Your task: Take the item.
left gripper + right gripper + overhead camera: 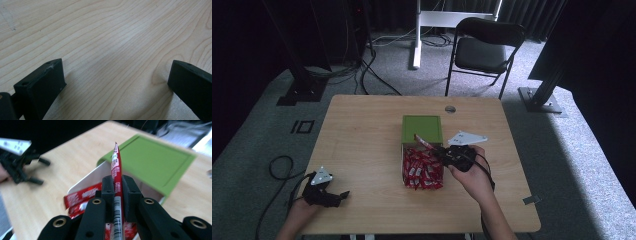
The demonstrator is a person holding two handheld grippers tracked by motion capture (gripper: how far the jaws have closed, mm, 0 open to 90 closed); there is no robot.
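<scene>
A white box (403, 150) full of red packets (422, 171) stands mid-table, its green lid (422, 129) hinged up at the far side. My right gripper (435, 148) hovers over the box's right side, shut on one red packet (422, 142) that sticks up and to the left. In the right gripper view the packet (116, 162) stands edge-on between the jaws of my right gripper (117, 183), in front of the green lid (155, 160). My left gripper (343, 195) rests near the front left corner, open, with bare wood between the jaws of that gripper (116, 68).
The wooden table (362, 135) has a round cable hole (450, 109) near its far edge. A black folding chair (484, 47) stands behind the table on grey carpet. Dark frame posts (544, 95) flank both sides. Cables trail off the left front.
</scene>
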